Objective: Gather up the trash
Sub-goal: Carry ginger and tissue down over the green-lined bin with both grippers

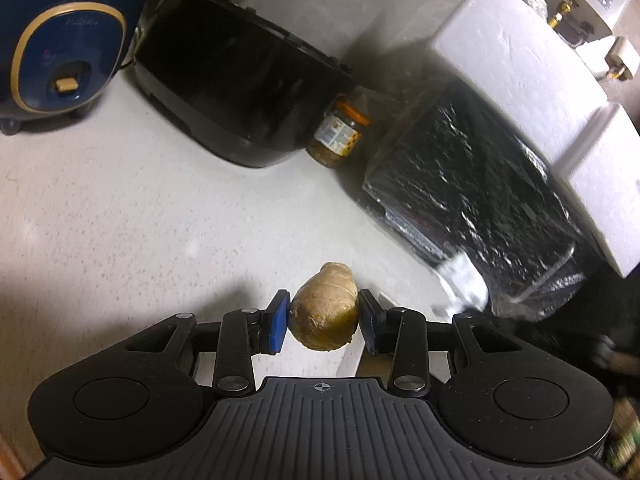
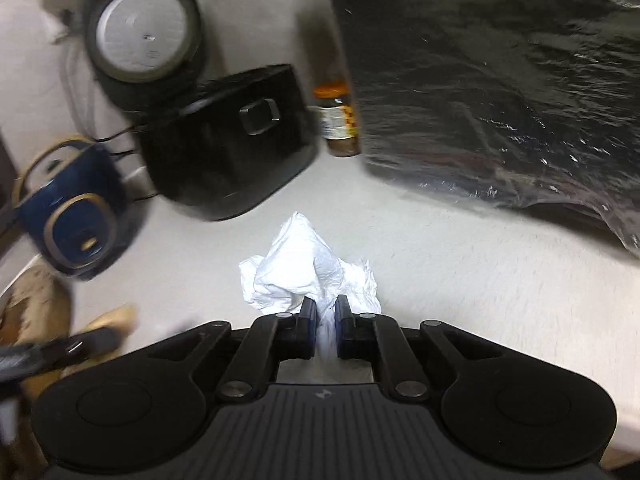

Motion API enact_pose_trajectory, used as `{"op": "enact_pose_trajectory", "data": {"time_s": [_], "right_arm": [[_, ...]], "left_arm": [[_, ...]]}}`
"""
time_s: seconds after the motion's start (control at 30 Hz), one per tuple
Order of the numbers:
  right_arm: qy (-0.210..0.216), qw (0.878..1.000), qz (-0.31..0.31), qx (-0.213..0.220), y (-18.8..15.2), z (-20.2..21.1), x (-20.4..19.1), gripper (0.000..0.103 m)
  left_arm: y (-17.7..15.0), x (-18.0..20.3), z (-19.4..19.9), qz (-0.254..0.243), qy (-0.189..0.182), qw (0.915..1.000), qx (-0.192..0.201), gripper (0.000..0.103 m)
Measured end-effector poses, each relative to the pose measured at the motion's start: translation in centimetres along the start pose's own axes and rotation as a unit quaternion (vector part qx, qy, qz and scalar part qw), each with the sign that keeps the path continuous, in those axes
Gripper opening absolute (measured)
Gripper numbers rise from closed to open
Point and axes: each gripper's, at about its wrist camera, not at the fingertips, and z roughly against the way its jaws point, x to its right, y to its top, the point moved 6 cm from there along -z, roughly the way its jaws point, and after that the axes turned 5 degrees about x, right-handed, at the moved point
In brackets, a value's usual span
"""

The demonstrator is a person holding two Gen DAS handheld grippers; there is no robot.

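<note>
In the left wrist view my left gripper [image 1: 323, 320] is shut on a brownish ginger-like lump [image 1: 325, 314], its blue pads pressed on both sides, held just above the pale speckled counter [image 1: 120, 220]. In the right wrist view my right gripper [image 2: 325, 326] is shut on a crumpled white tissue [image 2: 308, 272], which bulges out ahead of the fingers over the counter [image 2: 460, 280].
A black appliance [image 1: 240, 92] and a navy blue cooker [image 1: 64, 40] stand at the back left. A jar with an orange lid [image 1: 340, 132] sits between the black appliance and a plastic-wrapped black box [image 1: 472, 208] with white foam [image 1: 520, 80]. A round grey-lidded cooker [image 2: 144, 28] stands further back.
</note>
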Motion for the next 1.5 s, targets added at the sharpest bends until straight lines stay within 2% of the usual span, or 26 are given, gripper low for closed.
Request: {"op": "enact_pose_trajectory", "data": {"time_s": [0.13,0.33,0.43,0.57,0.67,0.77,0.87,1.0,1.1,1.17,1.27,1.5], "right_arm": [[0.005,1.0,-0.013,-0.006,-3.0,3.8,-0.5,0.009],[-0.001,0.999,-0.031,-0.011,-8.3,8.6,1.8,0.009],[-0.01,0.999,-0.036,-0.003,-11.0,11.6,3.9,0.009],[-0.041,0.998,-0.041,0.0,-15.1,15.2,7.8,0.009],[-0.057,0.996,-0.066,-0.021,-18.6,16.6,11.1,0.009],[-0.079,0.993,-0.077,-0.042,-21.8,17.1,13.2,0.009],[-0.093,0.99,-0.092,-0.056,-24.2,17.4,14.5,0.009],[-0.1,0.989,-0.073,-0.082,-27.2,16.9,14.7,0.009],[-0.122,0.986,-0.052,-0.105,-29.0,16.3,14.9,0.009],[-0.122,0.984,-0.053,-0.115,-29.5,16.3,15.0,0.009],[-0.119,0.983,-0.055,-0.127,-29.8,15.8,15.3,0.009],[-0.101,0.983,-0.076,-0.134,-29.4,13.5,15.3,0.009]], "left_arm": [[-1.5,2.0,0.9,-0.016,-0.016,0.9997,-0.011,0.042],[-5.8,7.2,2.4,-0.039,-0.034,0.9982,-0.031,0.042],[-9.2,9.6,2.8,-0.033,-0.03,0.9967,-0.067,0.042],[-15.7,11.6,1.7,-0.045,-0.018,0.9891,-0.139,0.042],[-20.7,11.1,-0.2,-0.025,-0.016,0.9809,-0.192,0.042],[-25.8,8.8,-3.5,0.007,0.006,0.9702,-0.242,0.042],[-29.9,5.6,-7.6,0.029,0.045,0.9634,-0.263,0.042],[-34.0,1.6,-12.9,0.044,0.079,0.958,-0.272,0.042],[-35.6,-0.1,-15.4,0.048,0.091,0.9554,-0.277,0.041],[-35.5,-0.1,-16.2,0.034,0.094,0.9566,-0.274,0.043],[-34.8,0.9,-16.3,0.005,0.096,0.9596,-0.264,0.043],[-32.7,3.0,-15.5,-0.033,0.088,0.9592,-0.267,0.043]]}}
